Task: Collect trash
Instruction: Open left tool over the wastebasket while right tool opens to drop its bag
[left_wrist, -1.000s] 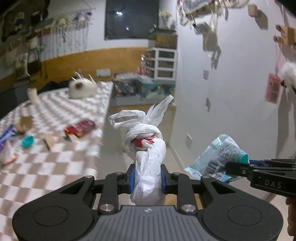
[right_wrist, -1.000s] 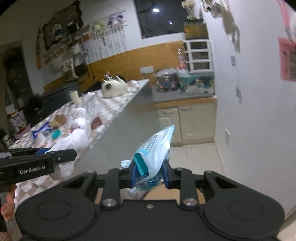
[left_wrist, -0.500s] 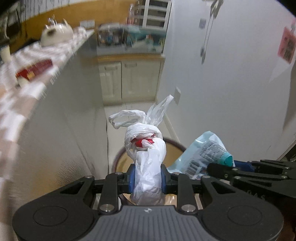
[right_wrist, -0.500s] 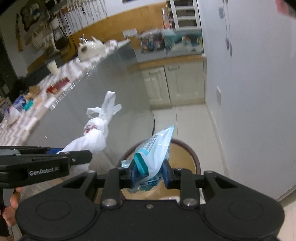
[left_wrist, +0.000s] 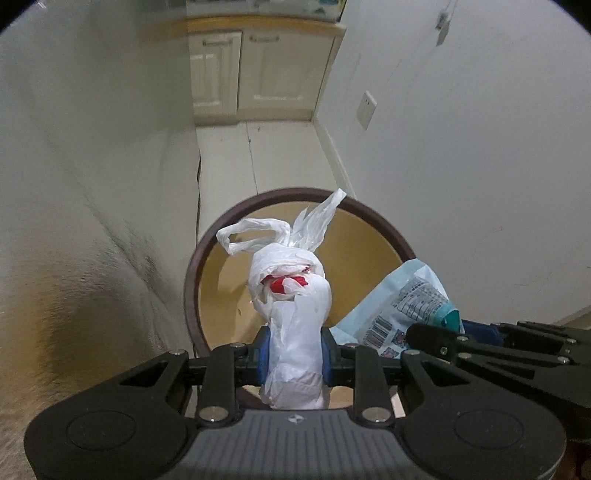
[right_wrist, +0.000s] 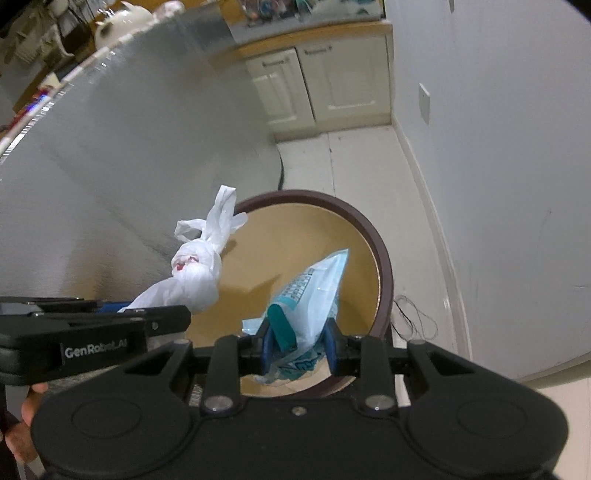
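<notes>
My left gripper (left_wrist: 294, 350) is shut on a knotted white plastic bag (left_wrist: 291, 295) with something red inside; the bag also shows in the right wrist view (right_wrist: 195, 273). My right gripper (right_wrist: 299, 349) is shut on a pale blue wet-wipes packet (right_wrist: 314, 291) with a teal flap; the packet also shows in the left wrist view (left_wrist: 402, 306). Both are held over the open mouth of a round bin with a dark brown rim (left_wrist: 229, 229) and a tan inside (right_wrist: 295, 240). The bin stands on the floor below both grippers.
The grey side of the counter (right_wrist: 110, 147) rises on the left, close to the bin. A white wall (left_wrist: 461, 166) with a socket (left_wrist: 365, 110) runs on the right. Cream cabinets (left_wrist: 258, 70) stand at the far end of a narrow floor strip (left_wrist: 258, 158). A thin cord (right_wrist: 410, 314) lies beside the bin.
Both grippers have come down from table height and tilted towards the floor, carrying their loads. The tabletop has left the view and the bin now fills the middle, much closer.
</notes>
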